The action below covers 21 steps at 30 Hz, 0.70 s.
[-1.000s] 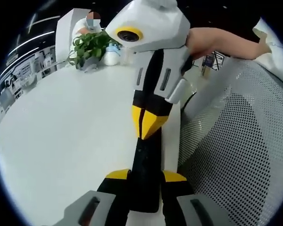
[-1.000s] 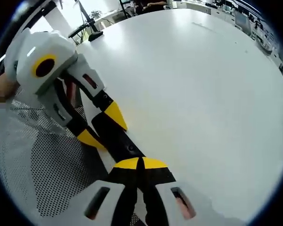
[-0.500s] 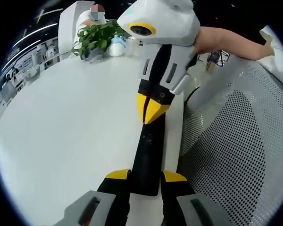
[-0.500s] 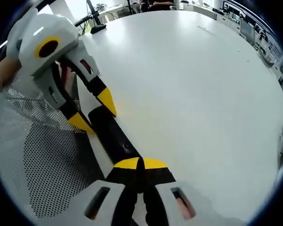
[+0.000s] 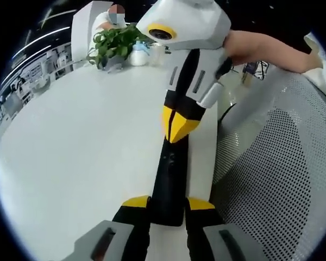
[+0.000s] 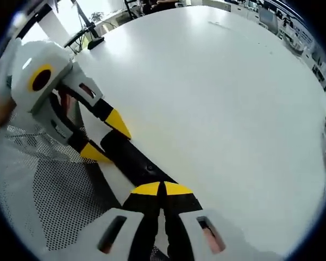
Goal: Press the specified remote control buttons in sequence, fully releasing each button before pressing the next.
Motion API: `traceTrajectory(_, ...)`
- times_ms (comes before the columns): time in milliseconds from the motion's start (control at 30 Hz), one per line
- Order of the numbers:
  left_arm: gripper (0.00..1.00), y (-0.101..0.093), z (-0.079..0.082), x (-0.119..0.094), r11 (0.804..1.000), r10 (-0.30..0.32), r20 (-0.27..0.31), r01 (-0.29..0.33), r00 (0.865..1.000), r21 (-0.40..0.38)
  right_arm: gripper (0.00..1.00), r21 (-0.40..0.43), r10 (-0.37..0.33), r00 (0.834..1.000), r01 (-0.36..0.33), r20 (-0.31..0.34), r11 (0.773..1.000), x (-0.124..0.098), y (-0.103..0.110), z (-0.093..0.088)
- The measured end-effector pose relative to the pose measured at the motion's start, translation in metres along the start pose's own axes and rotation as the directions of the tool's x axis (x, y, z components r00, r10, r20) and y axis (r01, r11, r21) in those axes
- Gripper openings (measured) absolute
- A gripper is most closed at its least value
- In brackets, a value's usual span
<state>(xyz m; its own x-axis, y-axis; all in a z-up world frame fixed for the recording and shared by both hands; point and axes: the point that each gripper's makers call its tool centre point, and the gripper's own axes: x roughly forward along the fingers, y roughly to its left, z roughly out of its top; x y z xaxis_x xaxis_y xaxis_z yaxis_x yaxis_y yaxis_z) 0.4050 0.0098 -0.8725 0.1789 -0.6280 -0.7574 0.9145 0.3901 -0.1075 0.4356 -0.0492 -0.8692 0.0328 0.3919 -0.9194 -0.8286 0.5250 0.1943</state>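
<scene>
The left gripper (image 5: 167,209) clamps the remote (image 5: 169,182) over the bench (image 5: 70,152). The right gripper (image 6: 162,190), jaws closed, rests on its buttons, seemingly mid-press. Next: lift fully clear.

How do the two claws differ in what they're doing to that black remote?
The left claw has its jaws apart, one on each side of the remote, clamping its end; the right claw has its jaws closed together. The left claw holds the remote by its edges above the table; the right claw points its joined tips down onto the remote's top face, seemingly touching it. Both are white and black with yellow tips.
</scene>
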Motion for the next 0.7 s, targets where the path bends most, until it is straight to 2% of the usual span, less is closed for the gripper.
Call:
traceTrajectory(267, 0.24, 0.0036, 0.0012, 0.0029, 0.997, 0.031, -0.006, -0.03, 1.0, 0.072, 0.0, -0.004, 0.032, 0.999, -0.032, 0.008, 0.999, 0.0011, 0.0077, 0.0024)
traceTrajectory(467, 0.24, 0.0053, 0.0002, 0.003, 0.998, 0.031, -0.003, -0.03, 1.0, 0.056, 0.0, -0.018, 0.032, 0.999, -0.032, 0.003, 0.999, 0.0027, 0.0084, 0.0028)
traceTrajectory(700, 0.24, 0.0059, -0.0005, 0.0042, 0.995, 0.033, 0.005, -0.033, 0.999, 0.09, 0.0, 0.003, 0.037, 0.999, -0.037, 0.001, 0.999, 0.0032, 0.0083, 0.0021)
